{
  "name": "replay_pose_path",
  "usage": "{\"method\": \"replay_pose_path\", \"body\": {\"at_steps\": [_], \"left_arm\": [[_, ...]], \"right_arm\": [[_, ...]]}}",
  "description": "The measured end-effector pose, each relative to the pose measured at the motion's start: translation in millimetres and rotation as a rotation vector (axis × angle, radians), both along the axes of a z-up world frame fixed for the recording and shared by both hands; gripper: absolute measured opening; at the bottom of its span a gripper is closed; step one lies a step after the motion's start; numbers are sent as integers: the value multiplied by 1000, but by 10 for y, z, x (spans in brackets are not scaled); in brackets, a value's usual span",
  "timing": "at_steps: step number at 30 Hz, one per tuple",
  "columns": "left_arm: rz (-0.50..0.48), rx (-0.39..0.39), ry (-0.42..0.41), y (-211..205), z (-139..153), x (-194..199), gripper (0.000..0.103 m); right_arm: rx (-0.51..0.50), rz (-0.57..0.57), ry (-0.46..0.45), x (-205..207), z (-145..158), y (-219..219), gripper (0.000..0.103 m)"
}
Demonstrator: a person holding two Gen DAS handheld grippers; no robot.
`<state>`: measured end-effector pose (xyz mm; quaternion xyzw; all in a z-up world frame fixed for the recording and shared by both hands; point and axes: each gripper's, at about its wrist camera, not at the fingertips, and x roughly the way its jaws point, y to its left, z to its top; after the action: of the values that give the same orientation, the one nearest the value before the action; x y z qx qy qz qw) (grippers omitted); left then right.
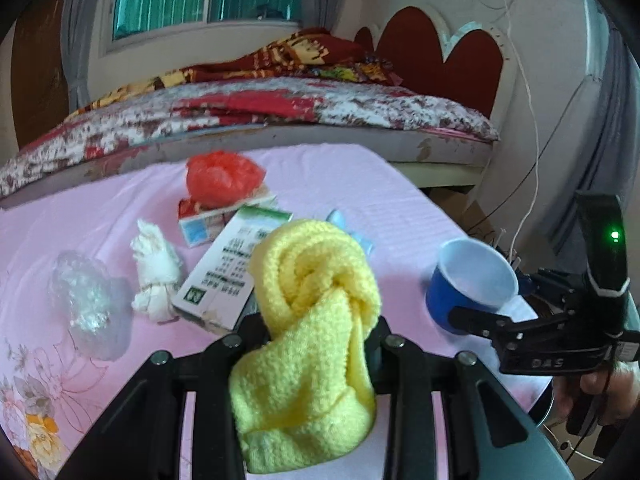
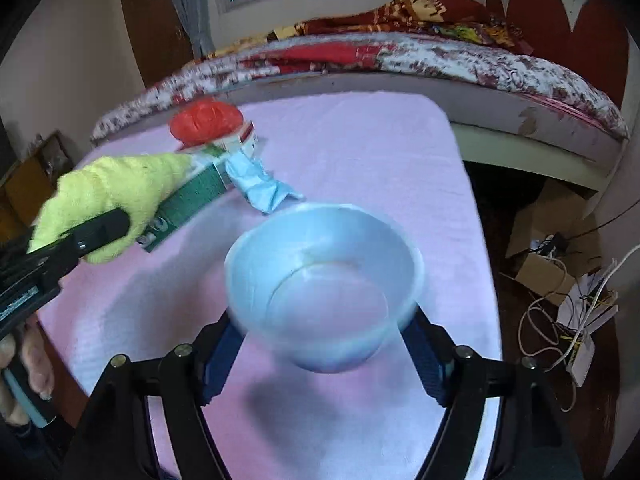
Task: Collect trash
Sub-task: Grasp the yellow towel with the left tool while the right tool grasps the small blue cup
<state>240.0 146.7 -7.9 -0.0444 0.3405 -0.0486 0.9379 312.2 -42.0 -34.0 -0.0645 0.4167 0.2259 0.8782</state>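
Note:
My left gripper (image 1: 316, 344) is shut on a yellow cloth (image 1: 316, 320), held over the pink table; it also shows in the right wrist view (image 2: 112, 196). My right gripper (image 2: 324, 344) is shut on a blue cup with a white inside (image 2: 324, 276), lifted above the table; the cup also shows at the right of the left wrist view (image 1: 472, 280). On the table lie a red plastic bag (image 1: 222, 178), a white crumpled tissue (image 1: 154, 272), a clear plastic wad (image 1: 86, 300), a green-and-white box (image 1: 232, 264), a small carton (image 1: 200, 226) and light blue crumpled paper (image 2: 260, 184).
The pink tablecloth (image 1: 360, 184) covers the table, with its edge at the right. A bed with a red floral quilt (image 1: 280, 104) stands behind. Cardboard boxes (image 2: 552, 240) and tangled cables (image 2: 568, 320) lie on the floor to the right.

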Motion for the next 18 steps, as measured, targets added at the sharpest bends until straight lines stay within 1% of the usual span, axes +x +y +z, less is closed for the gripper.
{"method": "replay_pose_path", "body": {"at_steps": [1,3,4,5,7,10,13,18], "left_arm": [[0,-6,6,6,-26,8,33],[-4,-9,18,11,-68,22,33],[-8,-14,17,10,-74,25,33],[-9,-11,14,3,-72,21,33],[-14,-13,14,-4,-73,15,33],[-18,-10,11,-23,-73,-6,33],[-31,1,5,-95,-51,-43,33],[-61,33,-19,-216,37,-172,33]], "right_arm": [[-38,-12,-9,46,-44,66,80],[-78,-27,-17,128,-102,155,80],[-81,-27,-18,145,-116,174,80],[-58,-14,-17,148,-116,183,78],[-42,-4,-29,122,-88,195,77],[-55,3,-86,2,21,207,77],[-61,1,-112,-81,136,179,77],[-52,-14,-143,-302,379,-7,77]]}}
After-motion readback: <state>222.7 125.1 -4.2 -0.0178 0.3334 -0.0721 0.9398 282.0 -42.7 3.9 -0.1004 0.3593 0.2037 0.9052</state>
